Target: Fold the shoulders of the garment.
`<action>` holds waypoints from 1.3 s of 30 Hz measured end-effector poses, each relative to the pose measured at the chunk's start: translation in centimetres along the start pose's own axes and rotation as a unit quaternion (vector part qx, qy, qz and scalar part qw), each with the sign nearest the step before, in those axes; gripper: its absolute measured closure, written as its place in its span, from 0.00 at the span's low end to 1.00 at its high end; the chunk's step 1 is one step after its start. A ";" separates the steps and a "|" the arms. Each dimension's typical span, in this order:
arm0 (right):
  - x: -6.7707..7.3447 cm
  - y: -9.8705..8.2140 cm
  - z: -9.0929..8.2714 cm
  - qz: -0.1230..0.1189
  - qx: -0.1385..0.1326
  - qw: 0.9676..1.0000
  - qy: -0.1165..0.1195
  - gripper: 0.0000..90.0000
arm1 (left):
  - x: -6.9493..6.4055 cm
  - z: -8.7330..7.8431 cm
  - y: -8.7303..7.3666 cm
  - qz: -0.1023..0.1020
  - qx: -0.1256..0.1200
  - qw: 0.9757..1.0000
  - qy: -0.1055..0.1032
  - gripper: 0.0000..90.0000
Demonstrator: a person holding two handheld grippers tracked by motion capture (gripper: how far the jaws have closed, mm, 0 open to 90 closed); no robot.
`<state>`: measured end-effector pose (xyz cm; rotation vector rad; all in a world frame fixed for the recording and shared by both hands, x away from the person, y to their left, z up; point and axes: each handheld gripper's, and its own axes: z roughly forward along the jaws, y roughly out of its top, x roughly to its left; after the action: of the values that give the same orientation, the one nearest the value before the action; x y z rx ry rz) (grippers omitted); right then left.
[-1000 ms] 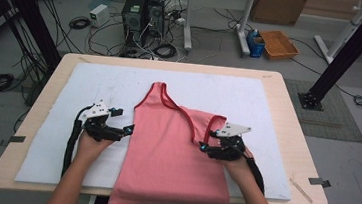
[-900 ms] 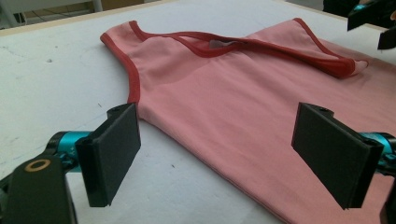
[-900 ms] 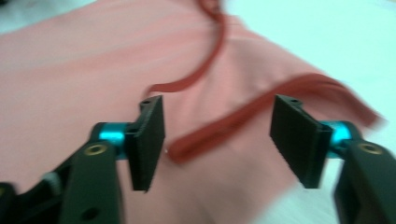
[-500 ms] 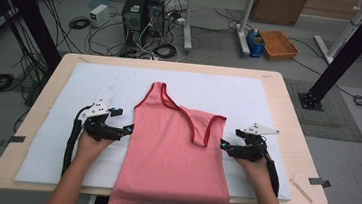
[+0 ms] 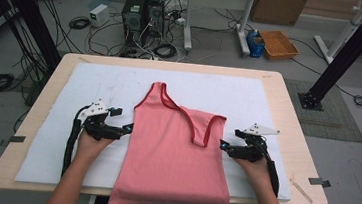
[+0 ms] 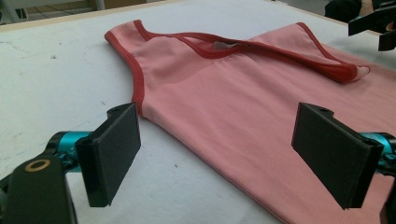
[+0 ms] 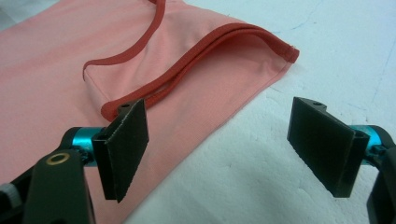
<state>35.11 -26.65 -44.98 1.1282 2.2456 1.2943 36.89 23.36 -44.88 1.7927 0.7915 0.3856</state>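
High view: the pink tank top [image 5: 176, 152] lies flat between the two tongs, its hem hanging over the table's near edge. One shoulder strap is already folded across the chest, its red-trimmed loop ending just inside the right gripper [image 5: 224, 146]; the other strap points straight away from the person, beyond the left gripper [image 5: 127, 128]. So the folding looks barely begun: one flap is over, and the sides and the bottom are left to do.

Both tongs are spread and hold nothing. In the left gripper view the jaws straddle the garment's side seam just below the armhole, one over bare mat and one over cloth. In the right gripper view the jaws straddle the folded strap's edge in the same way.

Under the tongs lies a white foam mat [image 5: 278, 116] on a pale wooden table [image 5: 289, 100]. Beyond the table come a grey floor, tangled cables [image 5: 146, 46], a black computer tower [image 5: 133, 12] and, off beyond the right gripper, an orange tray [image 5: 279, 44].
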 end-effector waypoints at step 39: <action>-0.4 -0.1 -0.1 0.009 -0.006 1.000 0.015 0.23 | 5.4 11.6 9.1 -0.036 0.084 0.996 0.018 0.17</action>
<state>35.27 -26.99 -45.04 1.1347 2.2512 1.3391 50.81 16.99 -41.27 1.9119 0.9349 0.3113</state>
